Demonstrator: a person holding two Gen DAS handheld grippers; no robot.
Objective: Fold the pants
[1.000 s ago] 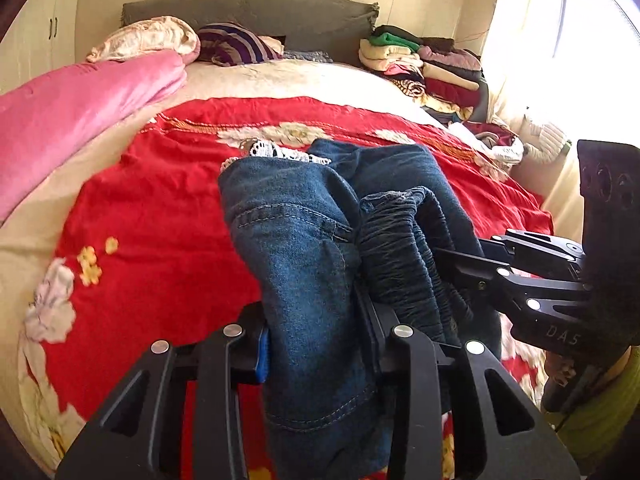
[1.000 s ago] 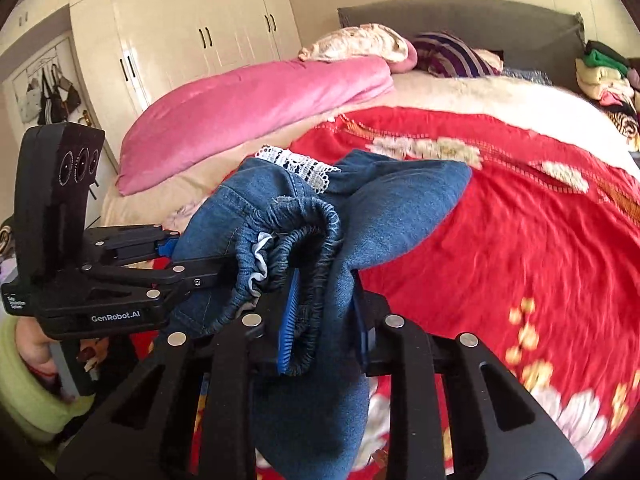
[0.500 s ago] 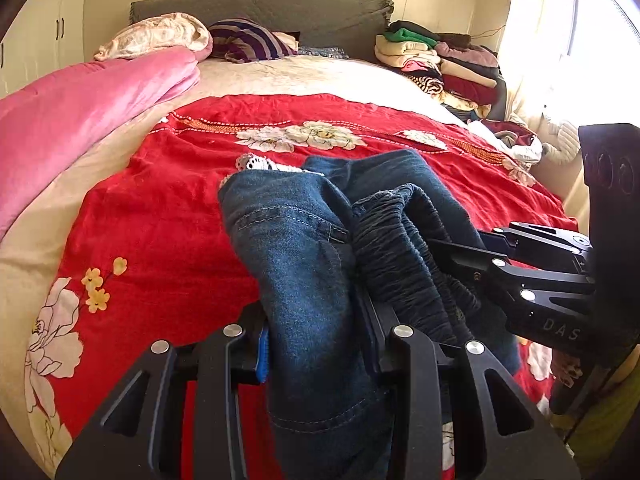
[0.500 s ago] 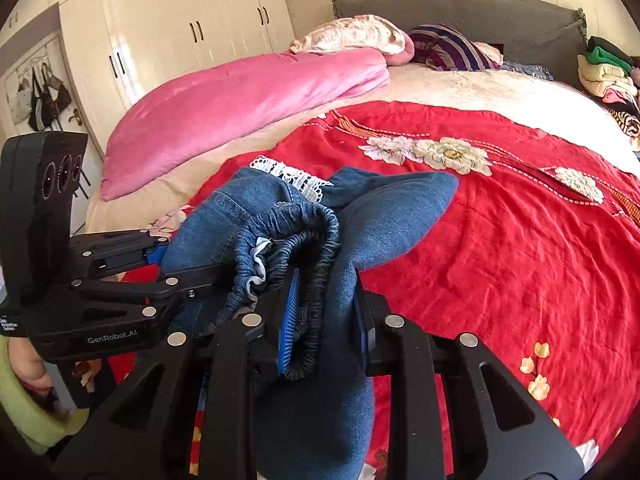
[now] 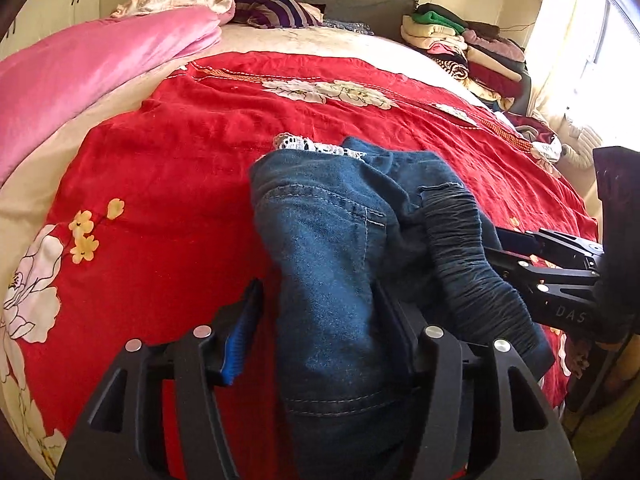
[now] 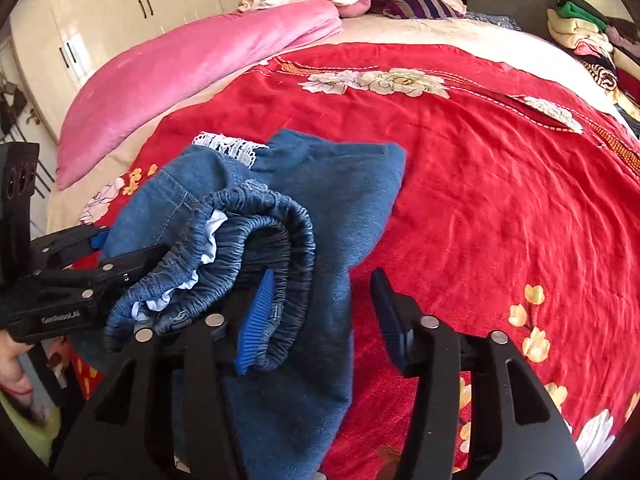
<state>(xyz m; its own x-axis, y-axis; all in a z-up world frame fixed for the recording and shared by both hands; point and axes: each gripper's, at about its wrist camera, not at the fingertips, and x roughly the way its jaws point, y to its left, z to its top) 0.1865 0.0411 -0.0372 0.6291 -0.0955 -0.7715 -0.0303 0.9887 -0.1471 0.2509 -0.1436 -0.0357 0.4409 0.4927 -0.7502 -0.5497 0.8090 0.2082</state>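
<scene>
Blue jeans (image 5: 332, 240) lie folded in a bundle on the red floral blanket (image 5: 180, 140), white lace trim (image 5: 304, 145) at their far edge. My left gripper (image 5: 316, 292) straddles the denim; its jaws are opening and the left pad stands off the cloth. In the right wrist view the jeans (image 6: 320, 200) show their elastic waistband (image 6: 272, 224) bunched up. My right gripper (image 6: 322, 280) is opening too, its right pad clear of the cloth and the waistband resting by its left pad. Each gripper shows in the other's view, the right gripper (image 5: 552, 264) and the left gripper (image 6: 100, 264).
A pink duvet (image 5: 80, 68) runs along the bed's left side, with pillows (image 5: 272, 6) at the grey headboard. A stack of folded clothes (image 5: 460, 40) sits at the far right by the window. White wardrobes (image 6: 120, 12) stand beyond the bed.
Both grippers came down toward the bed with the jeans, then their jaws spread and let go of the denim. The bundle now rests lower on the blanket.
</scene>
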